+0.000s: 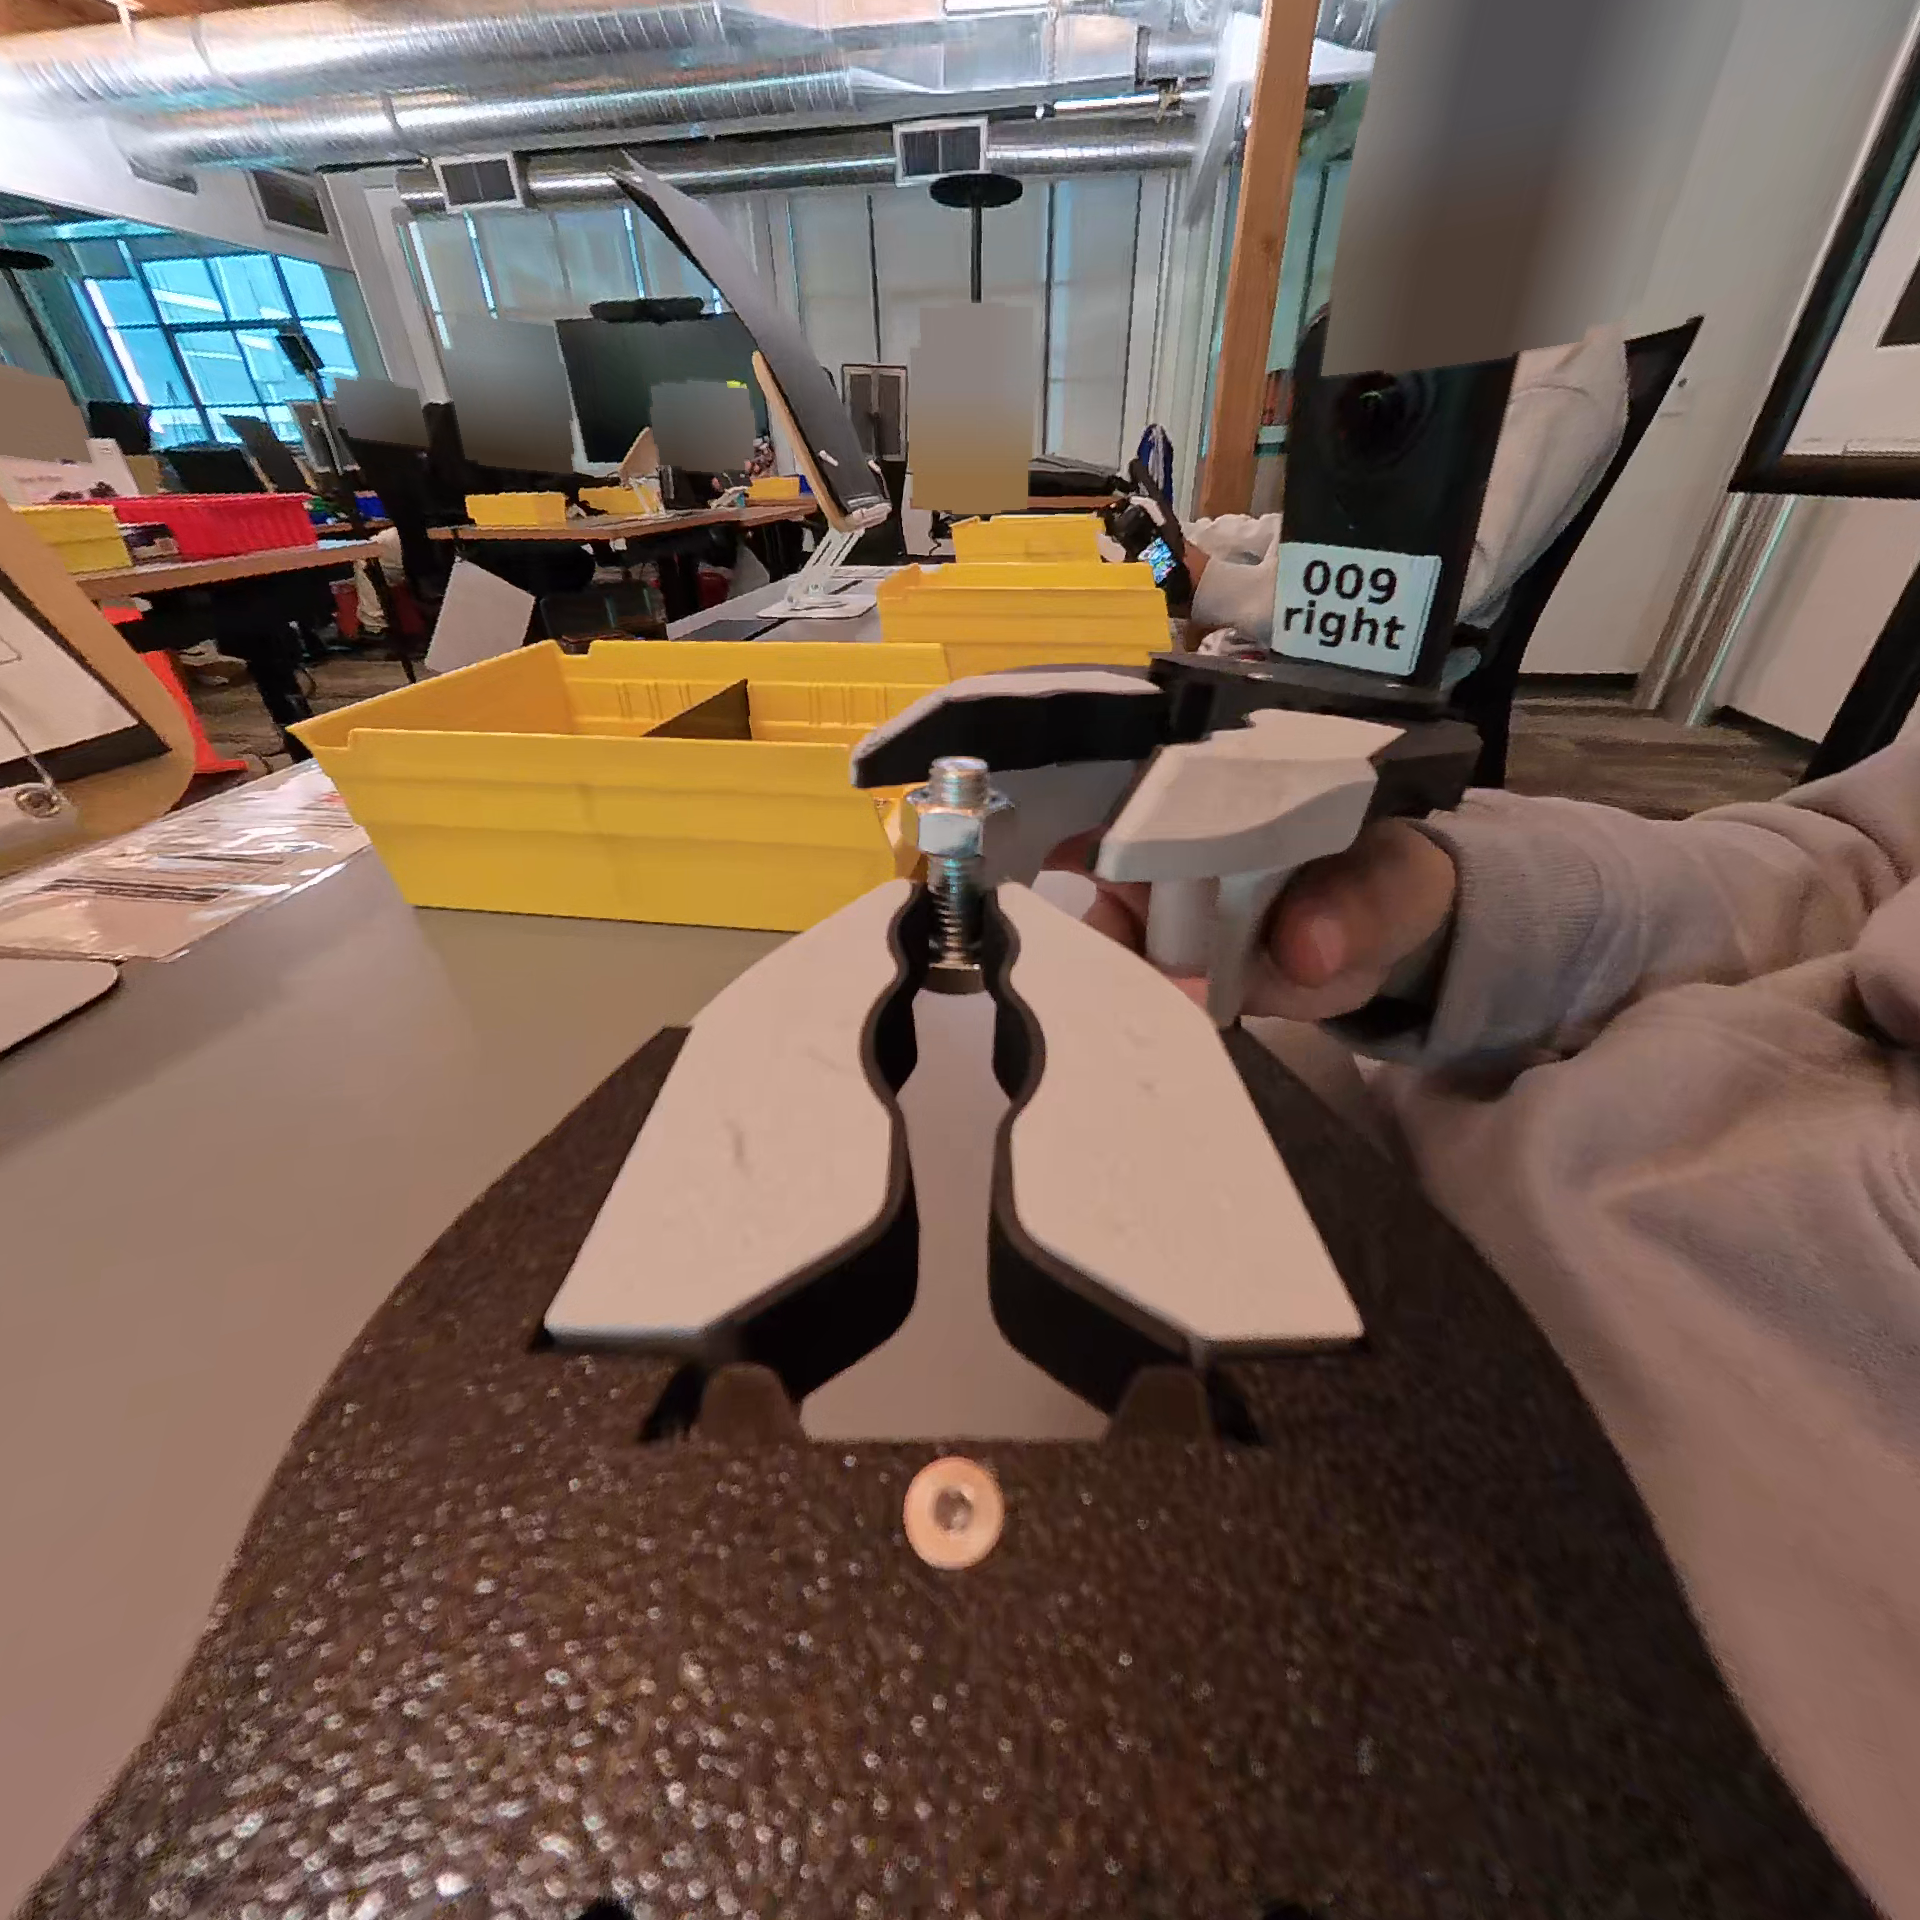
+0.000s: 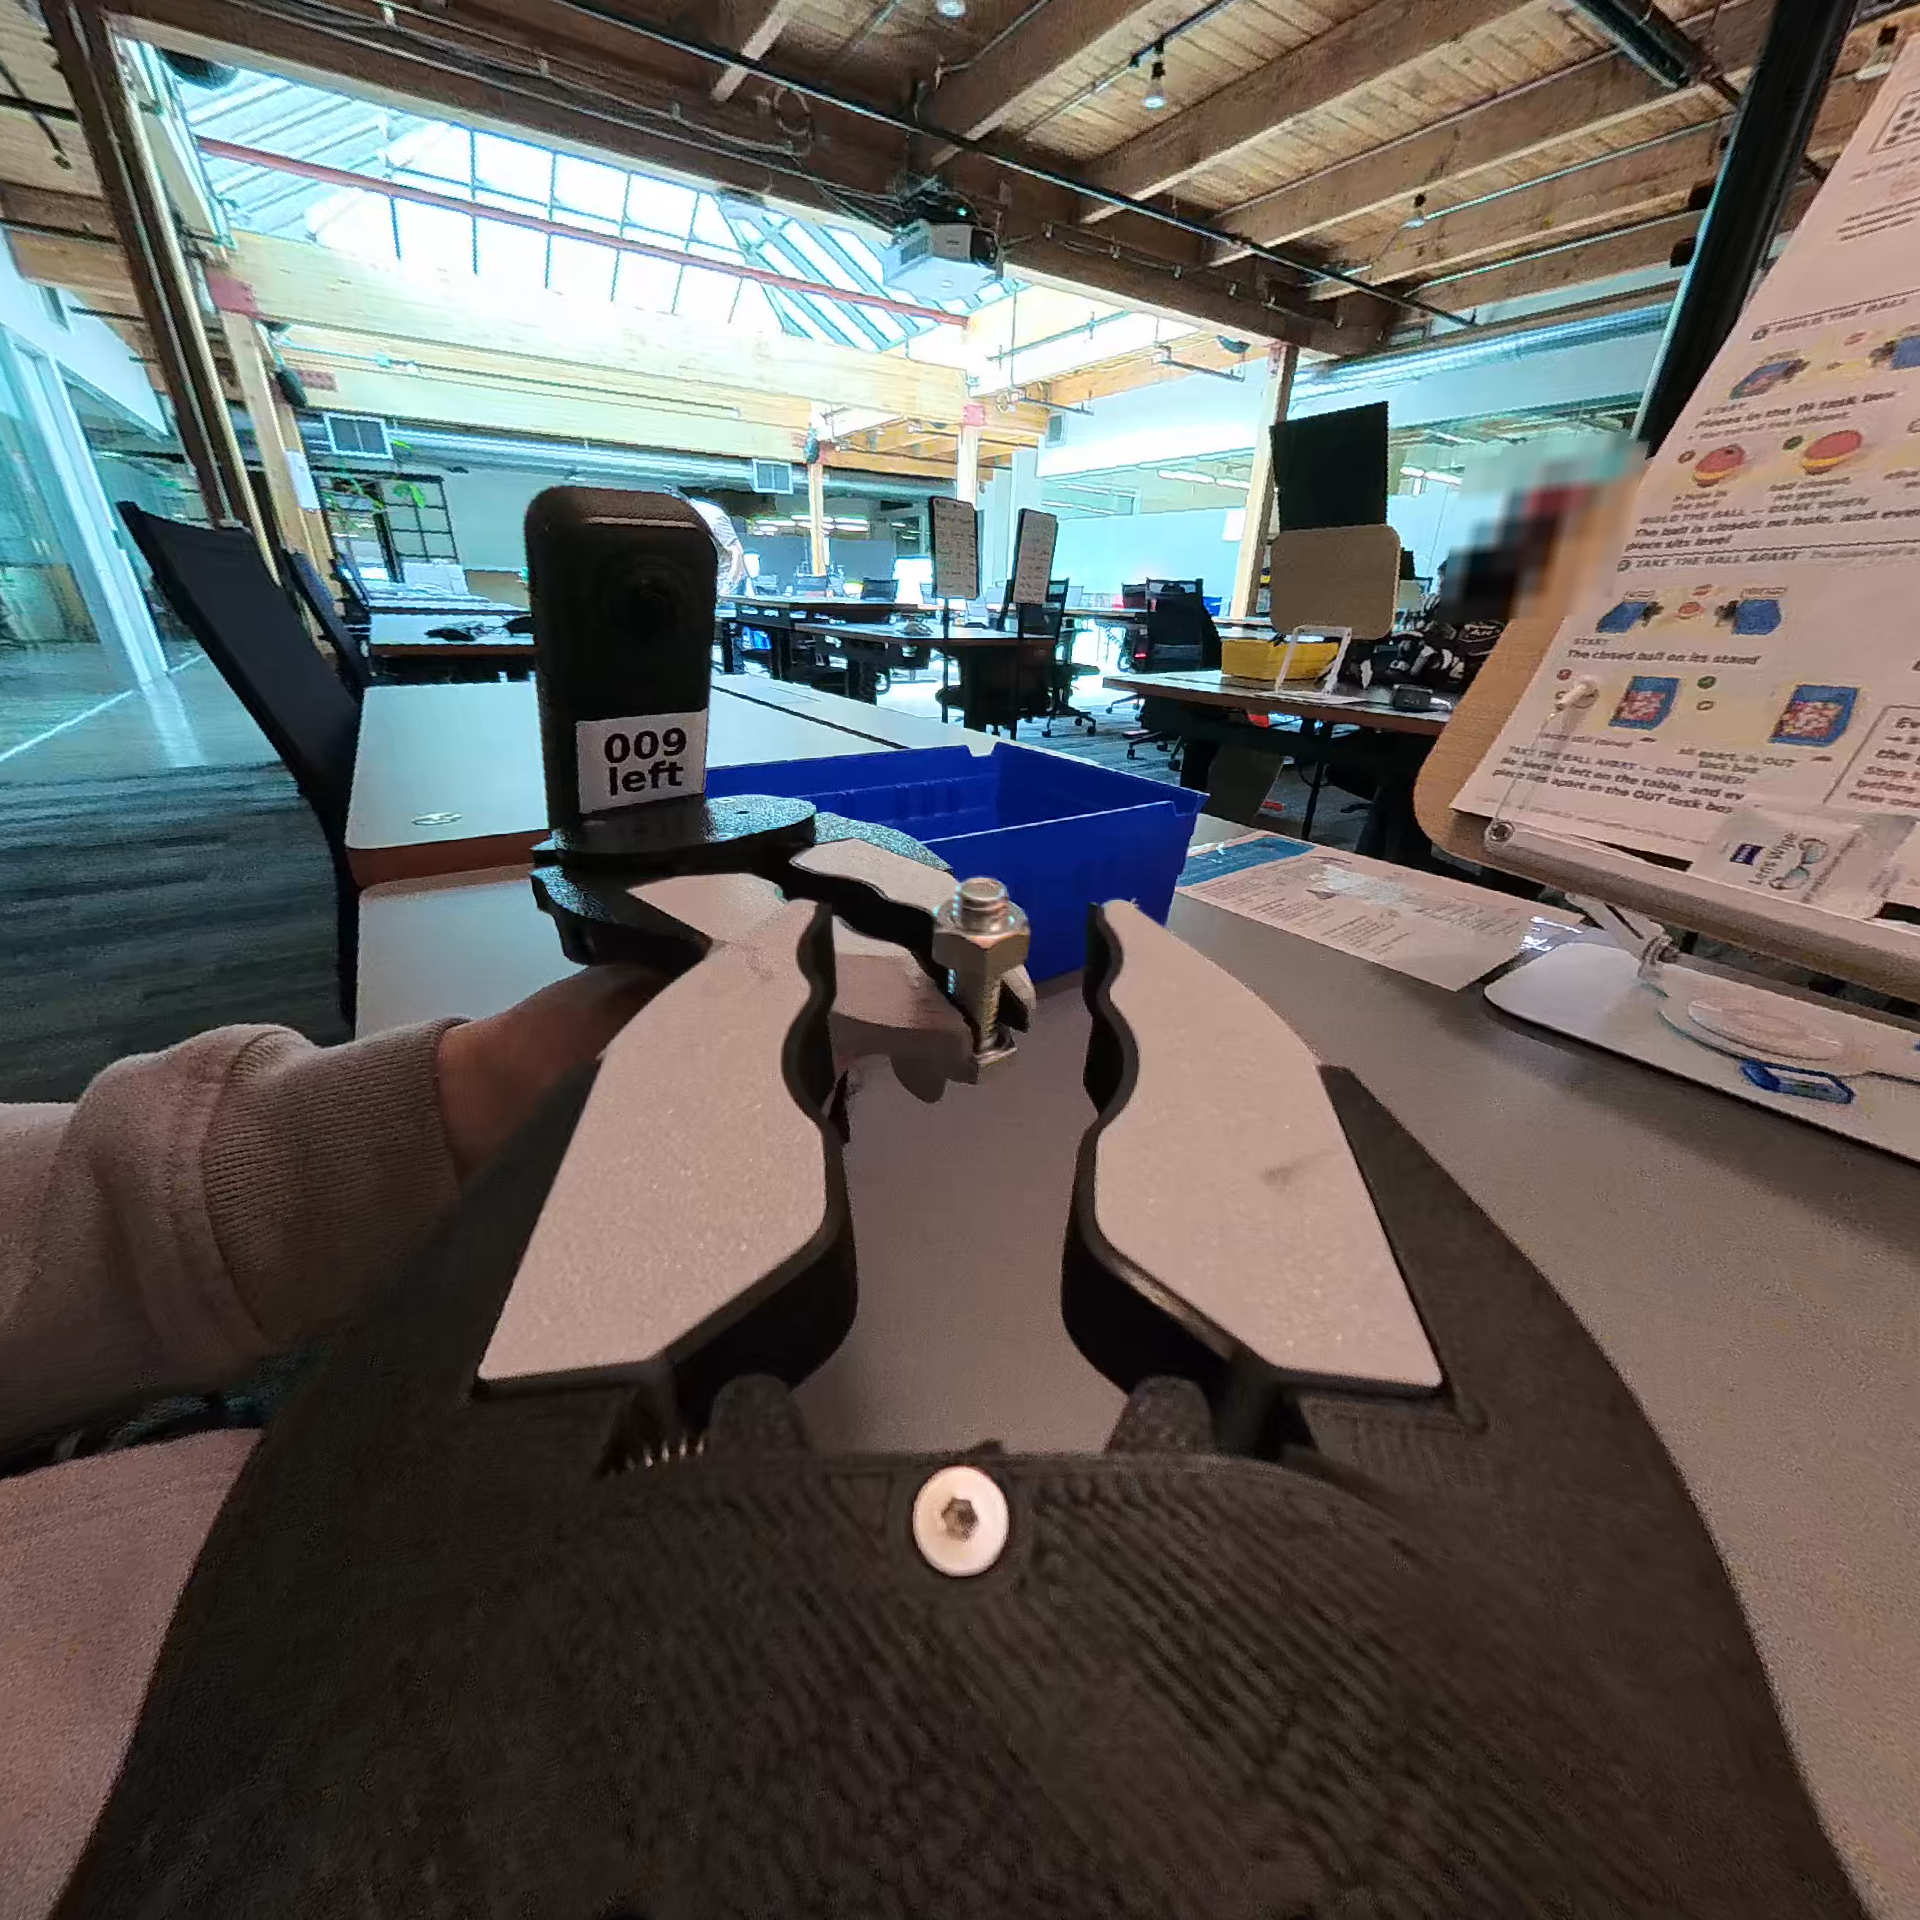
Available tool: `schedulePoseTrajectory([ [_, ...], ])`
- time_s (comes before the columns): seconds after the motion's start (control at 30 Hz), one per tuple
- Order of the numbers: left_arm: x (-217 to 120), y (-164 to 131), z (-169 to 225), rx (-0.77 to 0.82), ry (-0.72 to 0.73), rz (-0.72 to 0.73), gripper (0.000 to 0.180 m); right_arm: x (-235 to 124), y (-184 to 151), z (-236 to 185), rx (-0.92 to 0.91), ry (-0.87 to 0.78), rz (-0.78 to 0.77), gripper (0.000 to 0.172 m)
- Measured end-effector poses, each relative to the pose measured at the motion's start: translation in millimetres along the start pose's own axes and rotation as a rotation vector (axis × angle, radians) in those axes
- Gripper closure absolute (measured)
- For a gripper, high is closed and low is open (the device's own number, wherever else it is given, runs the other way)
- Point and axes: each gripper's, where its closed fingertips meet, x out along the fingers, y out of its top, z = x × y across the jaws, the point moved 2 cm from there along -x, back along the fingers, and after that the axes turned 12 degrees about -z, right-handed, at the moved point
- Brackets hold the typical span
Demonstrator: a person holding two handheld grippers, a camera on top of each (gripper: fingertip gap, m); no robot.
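The left tool (image 1: 953, 940) is gripping the bolt (image 1: 951, 894) by its threaded shank, upright, a nut (image 1: 953, 826) sitting near its top — just in front of the yellow bin (image 1: 582, 810). The right tool (image 2: 961, 961) is standing wide around the nut, pads not touching; as I judge it, closing on the nut would be the step in hand.

A yellow bin (image 1: 582, 800) (blue bin (image 2: 1060, 831) opposite) blocks the table (image 1: 312, 1039) beyond.
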Motion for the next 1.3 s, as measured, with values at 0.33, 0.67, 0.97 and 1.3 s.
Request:
schedulePoseTrajectory([
  [0.33, 5, 4, 8, -0.015, -0.038, 0.019, 0.172, 0, -1, 3, -0.033, -0.028, -0.01, 0.146],
  [0.67, -17, 23, 0, -0.041, 0.036, 0.096, 0.172, -46, 25, 55, 0.038, -0.12, 0.044, 0.136],
  [0.97, 3, 25, 15, -0.025, 0.012, 0.076, 0.172, -12, 25, -3, -0.068, 0.013, -0.005, 0.139],
  [1.3, -11, 32, 6, -0.067, 0.056, 0.143, 0.172, -32, 28, 42, 0.085, -0.111, 0.076, 0.14],
])
